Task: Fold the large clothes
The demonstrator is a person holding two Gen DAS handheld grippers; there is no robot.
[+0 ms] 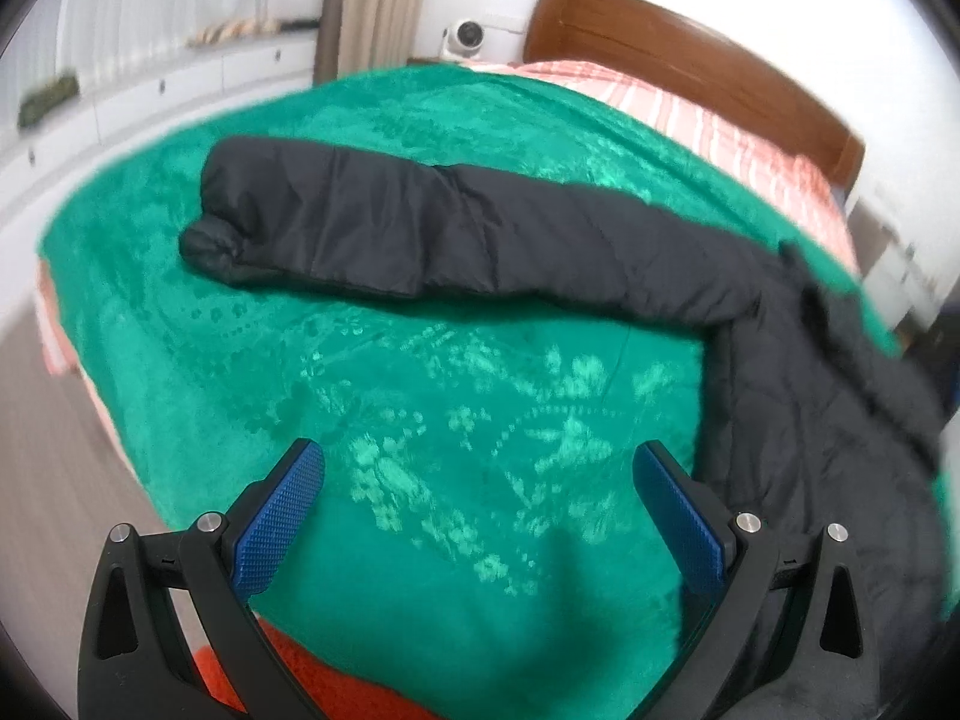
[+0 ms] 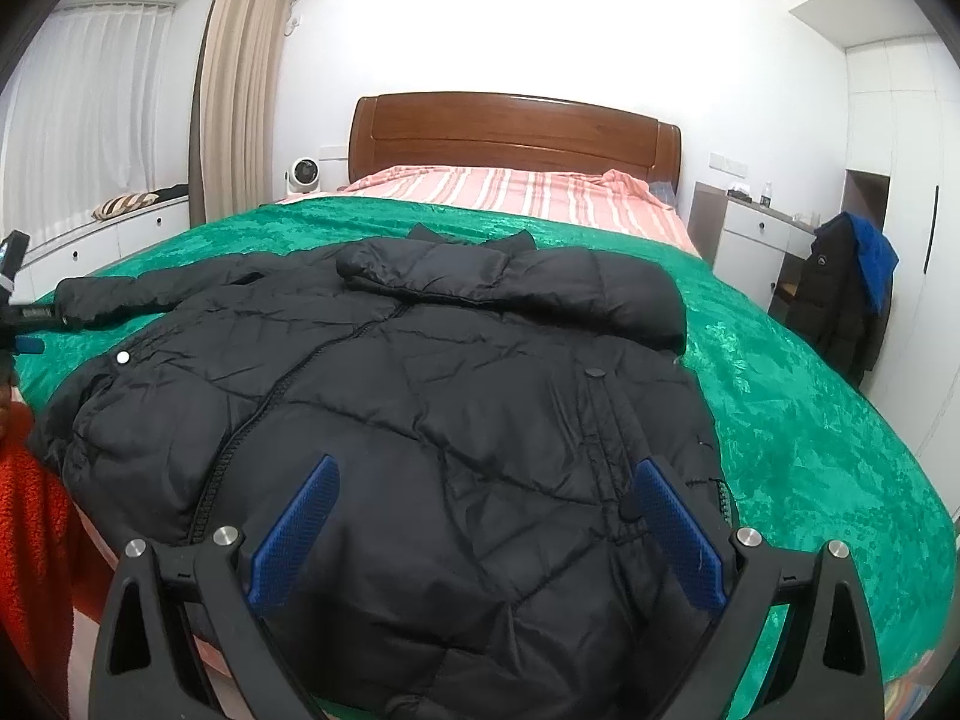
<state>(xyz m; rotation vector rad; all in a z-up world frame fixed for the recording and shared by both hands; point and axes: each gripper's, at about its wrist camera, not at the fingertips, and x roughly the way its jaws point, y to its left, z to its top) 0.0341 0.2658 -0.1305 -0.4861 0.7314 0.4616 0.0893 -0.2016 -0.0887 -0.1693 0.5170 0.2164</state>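
A black puffer jacket lies front-up on the green blanket of the bed, zipper closed. Its right sleeve is folded across the chest. Its left sleeve stretches out sideways over the blanket. My left gripper is open and empty, above bare green blanket, near the jacket's left side. My right gripper is open and empty, hovering over the jacket's lower front. The left gripper's body also shows at the left edge of the right wrist view.
The wooden headboard and striped pink sheet are at the far end. A chair with dark and blue clothes stands right of the bed by a white desk. An orange sleeve is at left.
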